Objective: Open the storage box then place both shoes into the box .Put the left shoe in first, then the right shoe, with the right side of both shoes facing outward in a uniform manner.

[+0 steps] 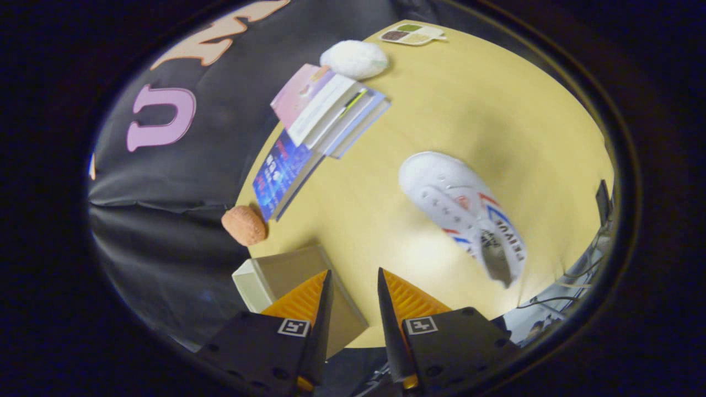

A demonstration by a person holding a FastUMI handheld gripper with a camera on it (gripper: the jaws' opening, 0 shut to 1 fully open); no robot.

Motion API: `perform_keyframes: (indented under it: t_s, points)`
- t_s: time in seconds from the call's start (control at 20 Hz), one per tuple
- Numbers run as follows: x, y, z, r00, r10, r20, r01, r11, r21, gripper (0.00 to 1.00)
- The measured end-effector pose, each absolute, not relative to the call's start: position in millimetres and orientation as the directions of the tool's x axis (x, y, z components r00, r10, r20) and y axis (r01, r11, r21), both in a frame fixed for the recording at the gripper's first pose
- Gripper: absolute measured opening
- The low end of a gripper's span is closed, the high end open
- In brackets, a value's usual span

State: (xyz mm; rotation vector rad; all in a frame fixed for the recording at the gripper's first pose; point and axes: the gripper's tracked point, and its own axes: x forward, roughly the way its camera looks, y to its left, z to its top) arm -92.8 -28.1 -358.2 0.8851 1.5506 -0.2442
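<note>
Fingers of the gripper (353,286) stand slightly apart, pinching nothing, with the storage box (287,275) just under the left finger at the near table (469,105) edge. Shoe (463,215) lies beyond to the right, well clear of the books (325,116) (one shoe visible). I'd settle the box lid first, then approach the shoe square-on.
</note>
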Motion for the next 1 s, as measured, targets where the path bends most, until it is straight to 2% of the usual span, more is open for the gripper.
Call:
perform_keyframes:
  t_s: [0.3,0.55,0.85,1.0]
  points:
    - [-136,-117,-396,-0.002,0.255,-0.967,0.687,0.703,0.184,0.48]
    - [-163,-155,-429,-0.055,0.168,-0.984,0.662,0.744,0.090,0.48]
    - [-158,-142,-450,0.001,0.205,-0.979,0.597,0.785,0.165,0.48]
    - [-162,-141,-459,-0.012,0.194,-0.981,0.566,0.810,0.153,0.48]
